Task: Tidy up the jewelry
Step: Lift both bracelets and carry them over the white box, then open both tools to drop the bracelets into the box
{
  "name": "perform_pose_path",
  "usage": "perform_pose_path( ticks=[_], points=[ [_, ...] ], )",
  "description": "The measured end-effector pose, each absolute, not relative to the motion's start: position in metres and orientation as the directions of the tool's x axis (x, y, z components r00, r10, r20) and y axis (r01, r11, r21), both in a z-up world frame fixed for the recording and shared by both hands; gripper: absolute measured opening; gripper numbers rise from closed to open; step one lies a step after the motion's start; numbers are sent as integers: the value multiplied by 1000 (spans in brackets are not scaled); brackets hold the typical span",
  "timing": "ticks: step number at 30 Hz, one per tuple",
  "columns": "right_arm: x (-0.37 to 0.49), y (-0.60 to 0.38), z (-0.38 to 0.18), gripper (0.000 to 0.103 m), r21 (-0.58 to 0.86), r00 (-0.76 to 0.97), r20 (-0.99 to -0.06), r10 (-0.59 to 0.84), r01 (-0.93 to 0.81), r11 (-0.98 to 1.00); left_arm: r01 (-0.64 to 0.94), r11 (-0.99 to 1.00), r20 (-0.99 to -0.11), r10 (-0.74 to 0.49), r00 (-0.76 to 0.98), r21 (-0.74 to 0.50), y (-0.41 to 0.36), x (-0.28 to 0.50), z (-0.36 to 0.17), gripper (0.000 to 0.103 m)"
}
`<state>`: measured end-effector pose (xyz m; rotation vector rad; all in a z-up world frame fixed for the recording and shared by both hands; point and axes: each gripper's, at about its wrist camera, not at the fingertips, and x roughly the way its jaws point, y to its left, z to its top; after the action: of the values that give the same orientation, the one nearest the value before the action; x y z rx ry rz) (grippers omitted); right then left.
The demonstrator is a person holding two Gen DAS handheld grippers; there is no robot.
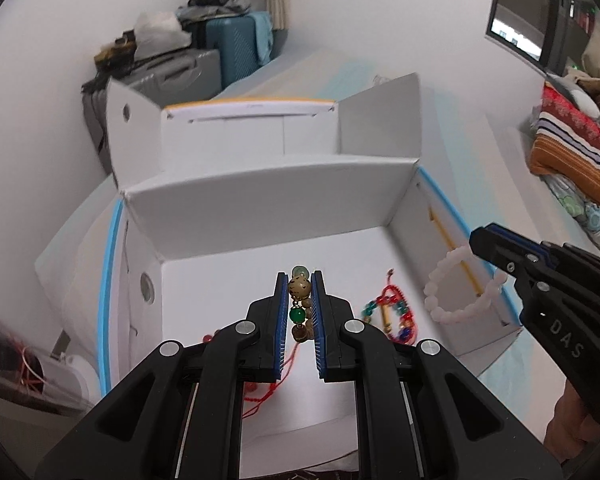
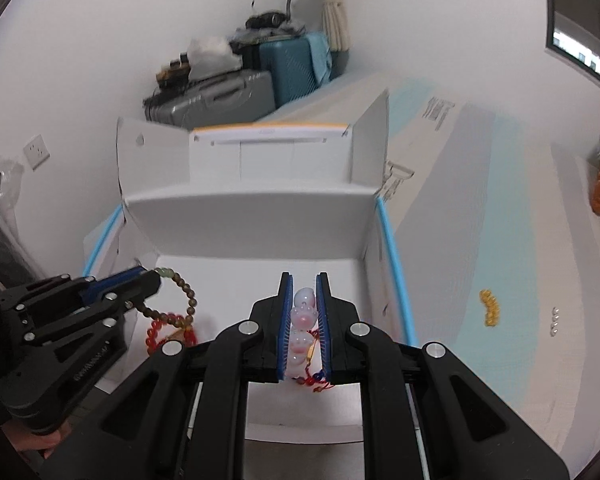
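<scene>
White cardboard box sits open on a pale surface, flaps up, blue tape along its rim. Left gripper over the box floor, jaws clenched on a brown bead bracelet with green beads; in the right wrist view the bracelet hangs as a loop from the jaws above the box floor. Right gripper also over the box, jaws clamped on a pale pink bead bracelet; left wrist view shows that bracelet as a full ring dangling by the box's right wall. On the box floor: a multicoloured bead bracelet with red cord, between the two grippers, and a red bead bracelet under the brown one, near the left wall. Outside the box, on the surface to the right, a yellow bead bracelet and small clear beads just beside it. Suitcases stacked against the far wall.
</scene>
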<state>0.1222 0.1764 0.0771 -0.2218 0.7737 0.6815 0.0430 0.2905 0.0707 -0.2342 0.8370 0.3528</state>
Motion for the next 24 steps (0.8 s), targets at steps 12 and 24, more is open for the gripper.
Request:
perform_pose_path(
  ticks=[12, 24],
  points=[
    [141, 203, 19, 11, 54, 390, -840, 377, -631, 774, -432, 901, -854, 184, 486, -52, 313, 49, 23, 11],
    [143, 203, 1, 12, 34, 382, -861, 337, -617, 786, -436, 899, -874, 175, 454, -47, 316, 51, 11, 14]
  ],
)
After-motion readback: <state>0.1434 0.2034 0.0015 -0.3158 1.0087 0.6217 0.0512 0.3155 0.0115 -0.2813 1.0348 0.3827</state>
